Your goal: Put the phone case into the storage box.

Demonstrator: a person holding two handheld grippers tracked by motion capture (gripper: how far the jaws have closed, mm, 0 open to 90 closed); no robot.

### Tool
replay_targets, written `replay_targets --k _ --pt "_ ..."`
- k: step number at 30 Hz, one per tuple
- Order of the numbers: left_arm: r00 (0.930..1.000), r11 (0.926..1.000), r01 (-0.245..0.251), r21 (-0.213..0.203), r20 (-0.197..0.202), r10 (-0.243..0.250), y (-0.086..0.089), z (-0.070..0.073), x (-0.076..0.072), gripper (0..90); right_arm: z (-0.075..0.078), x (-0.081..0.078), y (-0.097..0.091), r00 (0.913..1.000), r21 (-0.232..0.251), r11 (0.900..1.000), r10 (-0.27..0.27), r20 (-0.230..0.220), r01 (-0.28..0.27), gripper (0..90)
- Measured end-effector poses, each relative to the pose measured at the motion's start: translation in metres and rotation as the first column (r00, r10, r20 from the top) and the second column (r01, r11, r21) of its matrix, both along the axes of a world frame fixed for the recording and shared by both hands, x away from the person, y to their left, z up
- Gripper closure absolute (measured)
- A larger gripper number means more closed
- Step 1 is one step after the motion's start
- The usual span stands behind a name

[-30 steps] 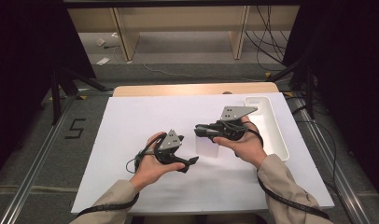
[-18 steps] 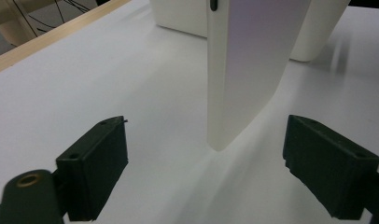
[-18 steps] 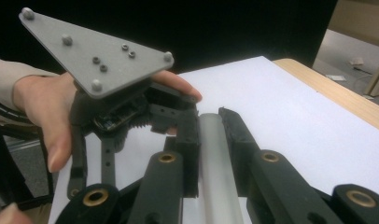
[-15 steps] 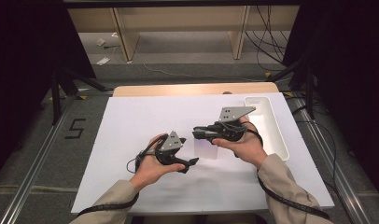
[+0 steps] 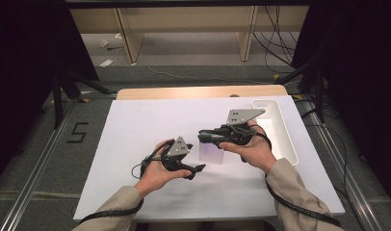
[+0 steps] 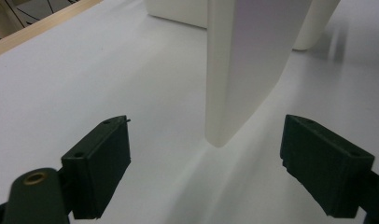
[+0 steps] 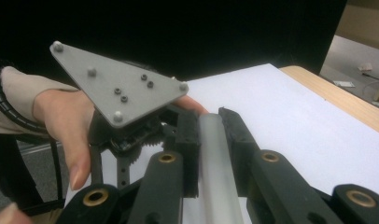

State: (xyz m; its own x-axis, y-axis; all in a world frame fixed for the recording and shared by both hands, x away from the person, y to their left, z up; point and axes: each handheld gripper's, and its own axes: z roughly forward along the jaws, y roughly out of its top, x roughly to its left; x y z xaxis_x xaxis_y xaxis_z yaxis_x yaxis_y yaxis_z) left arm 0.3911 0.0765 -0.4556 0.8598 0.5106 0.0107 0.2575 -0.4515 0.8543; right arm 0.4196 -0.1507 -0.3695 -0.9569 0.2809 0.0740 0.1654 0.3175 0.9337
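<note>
White card (image 5: 212,154) hangs clamped in the right gripper (image 5: 203,137), while the left gripper (image 5: 198,168) gapes, jaws just narrowed.

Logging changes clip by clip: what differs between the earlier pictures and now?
The left gripper has just been closing its jaws a little around the lower edge of the white panel, pads not yet touching it. The right gripper stays clamped on the panel's top edge, both hands stay put, and the white tray is unmoved.
</note>
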Motion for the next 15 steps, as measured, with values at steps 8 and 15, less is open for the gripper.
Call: replay_targets --k 8,15 --pt "0.9999 0.9999 0.012 0.003 -0.004 -0.012 -0.0010 -0.0018 0.0007 17.9 0.0001 -0.0006 0.0011 0.9999 0.004 0.9999 0.011 -0.007 -0.011 79.9" --pt "0.9997 0.9995 0.026 -0.016 -0.001 -0.026 -0.0012 -0.0003 0.0006 24.7 -0.0010 -0.0011 0.0031 0.9997 0.006 0.9998 0.019 -0.015 -0.019 79.9"
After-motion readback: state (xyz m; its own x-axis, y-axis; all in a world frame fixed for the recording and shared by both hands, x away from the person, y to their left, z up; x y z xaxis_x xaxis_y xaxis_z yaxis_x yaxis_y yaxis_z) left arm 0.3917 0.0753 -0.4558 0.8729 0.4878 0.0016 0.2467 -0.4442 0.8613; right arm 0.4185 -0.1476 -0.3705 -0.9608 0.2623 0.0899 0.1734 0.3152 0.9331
